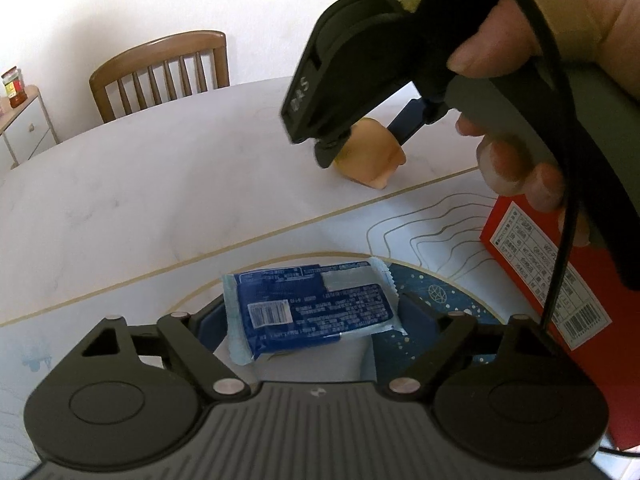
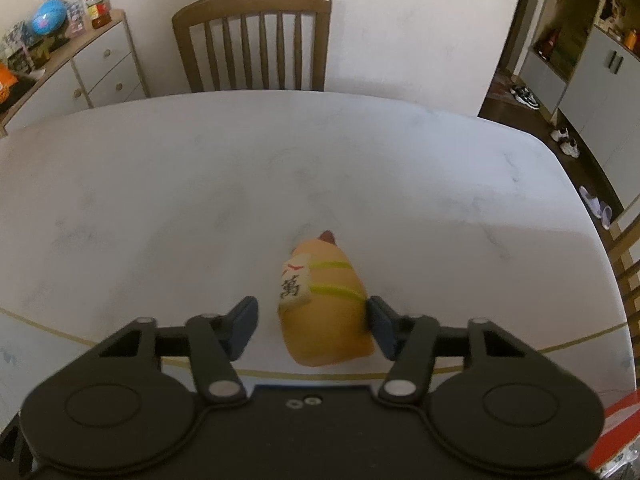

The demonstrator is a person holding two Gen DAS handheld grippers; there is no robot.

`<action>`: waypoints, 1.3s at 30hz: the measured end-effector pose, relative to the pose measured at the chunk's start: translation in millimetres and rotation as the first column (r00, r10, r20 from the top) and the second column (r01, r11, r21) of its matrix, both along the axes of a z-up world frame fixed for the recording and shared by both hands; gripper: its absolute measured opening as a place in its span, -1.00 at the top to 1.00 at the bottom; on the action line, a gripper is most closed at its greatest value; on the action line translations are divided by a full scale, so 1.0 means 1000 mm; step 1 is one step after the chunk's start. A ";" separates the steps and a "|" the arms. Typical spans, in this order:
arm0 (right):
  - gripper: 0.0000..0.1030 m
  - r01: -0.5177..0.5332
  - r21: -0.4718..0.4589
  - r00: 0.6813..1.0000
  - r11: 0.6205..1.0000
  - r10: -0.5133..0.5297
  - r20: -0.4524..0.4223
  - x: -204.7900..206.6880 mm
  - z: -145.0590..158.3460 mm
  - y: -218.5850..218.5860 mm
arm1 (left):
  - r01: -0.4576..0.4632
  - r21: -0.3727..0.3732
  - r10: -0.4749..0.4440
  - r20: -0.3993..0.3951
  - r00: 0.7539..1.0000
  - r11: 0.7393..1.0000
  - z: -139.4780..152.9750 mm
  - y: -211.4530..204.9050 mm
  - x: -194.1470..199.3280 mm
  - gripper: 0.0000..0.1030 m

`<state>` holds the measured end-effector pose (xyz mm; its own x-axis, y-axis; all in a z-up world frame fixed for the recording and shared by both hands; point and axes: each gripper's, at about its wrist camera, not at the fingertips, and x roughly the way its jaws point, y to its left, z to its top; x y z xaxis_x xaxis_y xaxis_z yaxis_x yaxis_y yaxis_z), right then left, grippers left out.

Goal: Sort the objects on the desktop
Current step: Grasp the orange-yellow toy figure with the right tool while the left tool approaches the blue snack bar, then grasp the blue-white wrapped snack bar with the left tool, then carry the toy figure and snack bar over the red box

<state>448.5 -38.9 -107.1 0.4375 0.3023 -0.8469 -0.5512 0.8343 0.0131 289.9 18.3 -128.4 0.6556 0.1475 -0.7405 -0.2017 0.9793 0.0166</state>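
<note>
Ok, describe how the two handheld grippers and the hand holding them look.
Both the left gripper and right gripper are matte black with round hubs, silver rivets on the linkage arms and dark blue fingers. The right carries pale lettering, a camouflage strap and a black cable. The bare hand wears a tan band.

table [image 2: 160, 200]: white marble | on it: mat [image 1: 120, 320], cat figurine [image 2: 324, 304], perhaps red box [image 1: 560, 340]

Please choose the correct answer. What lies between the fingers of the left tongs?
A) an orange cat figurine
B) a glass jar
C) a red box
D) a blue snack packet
D: in the left wrist view the blue snack packet lies between the two fingers of the left tongs, while the orange cat figurine sits at the right tongs.
</note>
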 end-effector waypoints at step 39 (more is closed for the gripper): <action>0.17 -0.026 0.166 1.000 0.986 0.027 -0.005 -0.074 0.080 -0.060 | -0.029 -0.077 0.035 0.077 0.996 0.997 0.059 0.012 -0.053 -0.37</action>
<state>374.5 -98.7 -26.7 0.4213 0.4505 -0.7872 -0.5723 0.8053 0.1546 236.5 30.6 -69.0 0.7076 0.1149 -0.6972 -0.2304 0.9703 -0.0740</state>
